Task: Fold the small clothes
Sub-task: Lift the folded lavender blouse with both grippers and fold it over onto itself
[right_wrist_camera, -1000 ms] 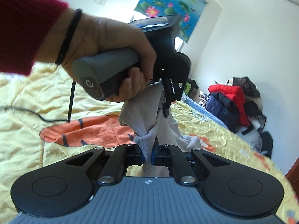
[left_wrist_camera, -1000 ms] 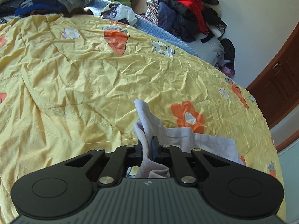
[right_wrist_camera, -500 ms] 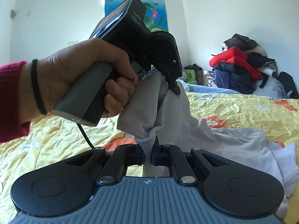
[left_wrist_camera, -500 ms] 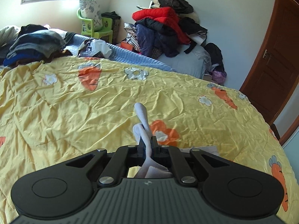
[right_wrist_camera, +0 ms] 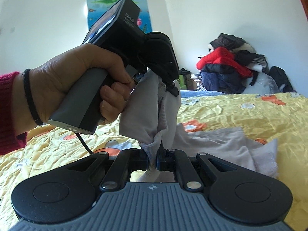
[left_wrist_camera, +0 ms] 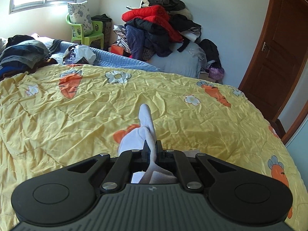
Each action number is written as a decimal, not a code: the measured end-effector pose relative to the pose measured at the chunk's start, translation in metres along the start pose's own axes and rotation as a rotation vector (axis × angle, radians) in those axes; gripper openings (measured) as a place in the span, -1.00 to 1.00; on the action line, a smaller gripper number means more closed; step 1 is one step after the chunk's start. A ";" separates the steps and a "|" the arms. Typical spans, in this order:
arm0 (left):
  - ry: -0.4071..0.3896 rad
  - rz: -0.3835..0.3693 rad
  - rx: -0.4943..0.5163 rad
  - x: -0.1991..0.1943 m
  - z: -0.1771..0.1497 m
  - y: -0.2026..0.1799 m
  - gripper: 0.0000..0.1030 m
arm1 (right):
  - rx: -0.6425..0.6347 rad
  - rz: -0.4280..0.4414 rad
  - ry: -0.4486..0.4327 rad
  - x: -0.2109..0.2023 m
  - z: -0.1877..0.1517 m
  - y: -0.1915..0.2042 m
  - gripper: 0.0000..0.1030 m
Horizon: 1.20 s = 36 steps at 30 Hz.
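A small pale grey garment (left_wrist_camera: 146, 119) is pinched in my left gripper (left_wrist_camera: 152, 146), which is shut on it; a fold sticks up past the fingertips above the yellow carrot-print quilt (left_wrist_camera: 77, 115). In the right wrist view my right gripper (right_wrist_camera: 155, 154) is shut on another edge of the same garment (right_wrist_camera: 142, 111). A hand in a red sleeve holds the left gripper (right_wrist_camera: 172, 88) just above, clamped on the cloth's lace-trimmed upper edge. The cloth bunches between the two grippers, and its free end trails right onto the quilt (right_wrist_camera: 250, 115).
A heap of jackets, red on top (left_wrist_camera: 154, 19), sits against the far wall beside a brown door (left_wrist_camera: 279, 48). A green chair (left_wrist_camera: 86, 31) stands under the window. Dark folded clothes (left_wrist_camera: 23, 52) and a blue blanket (left_wrist_camera: 123, 62) lie at the bed's far side.
Both grippers have risen and rolled level with the garment still clamped. In the left wrist view, less of the cloth lies on the quilt and more of the room shows.
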State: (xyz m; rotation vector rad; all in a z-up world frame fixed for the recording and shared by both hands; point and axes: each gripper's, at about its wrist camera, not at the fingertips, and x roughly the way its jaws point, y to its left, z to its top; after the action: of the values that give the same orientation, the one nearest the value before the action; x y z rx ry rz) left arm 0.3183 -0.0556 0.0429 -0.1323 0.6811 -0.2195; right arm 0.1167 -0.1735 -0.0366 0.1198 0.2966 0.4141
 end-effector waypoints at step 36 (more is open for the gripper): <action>0.228 -0.031 0.046 0.087 -0.032 -0.097 -0.83 | 0.527 -0.004 0.096 -0.003 -0.046 -0.116 -0.79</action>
State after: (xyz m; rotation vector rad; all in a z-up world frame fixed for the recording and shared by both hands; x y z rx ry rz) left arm 0.3484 -0.1724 -0.0164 -0.0742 0.9000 -0.2823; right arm 0.1435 -0.2773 -0.1000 0.6156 0.4966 0.3307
